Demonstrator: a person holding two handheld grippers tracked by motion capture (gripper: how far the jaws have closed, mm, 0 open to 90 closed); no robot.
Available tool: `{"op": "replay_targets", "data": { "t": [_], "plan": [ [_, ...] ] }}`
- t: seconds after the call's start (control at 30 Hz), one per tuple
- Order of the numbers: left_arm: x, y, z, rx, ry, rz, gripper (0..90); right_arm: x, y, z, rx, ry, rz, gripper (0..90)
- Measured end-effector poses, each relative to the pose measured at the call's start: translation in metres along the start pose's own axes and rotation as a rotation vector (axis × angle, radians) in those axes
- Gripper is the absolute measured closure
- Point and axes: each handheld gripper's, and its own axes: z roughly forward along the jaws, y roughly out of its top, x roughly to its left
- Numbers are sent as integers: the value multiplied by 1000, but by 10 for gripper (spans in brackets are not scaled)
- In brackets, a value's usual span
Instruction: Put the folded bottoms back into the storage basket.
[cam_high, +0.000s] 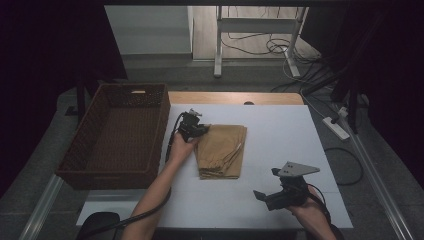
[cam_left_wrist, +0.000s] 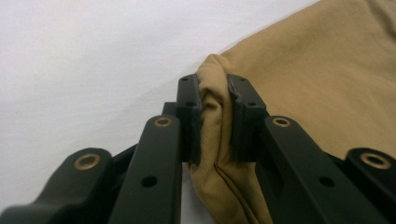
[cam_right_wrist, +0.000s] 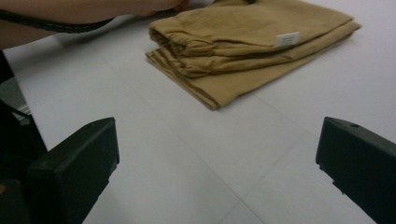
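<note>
Wide-open right gripper (cam_high: 270, 186) is parked lower right, holding nothing. Folded tan trousers (cam_high: 221, 150) are pinched at the corner by the left gripper (cam_high: 200, 129). Probably best lifted slowly toward the wicker basket (cam_high: 80, 150), so the fold gets kept.

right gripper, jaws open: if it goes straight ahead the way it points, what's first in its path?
Probably the folded tan garment. The right gripper has bare white table between its open jaws, then the garment's near corner ahead. Depth is uncertain; it might skim over it.
</note>
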Motion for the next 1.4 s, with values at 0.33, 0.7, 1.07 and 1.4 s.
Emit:
{"op": "replay_targets", "data": {
  "t": [0.33,0.7,1.07,1.4],
  "plan": [
    [-3,-1,-1,-5,21,11,760,4,6,15,39,29,-6,2],
    [-2,-1,0,-8,18,5,758,1,20,38,76,71,9,2],
    [-1,-1,0,-8,9,-4,758,-4,33,65,121,97,7,2],
    [-2,-1,0,-9,15,0,756,-3,43,93,176,150,-43,2]
  ]
}}
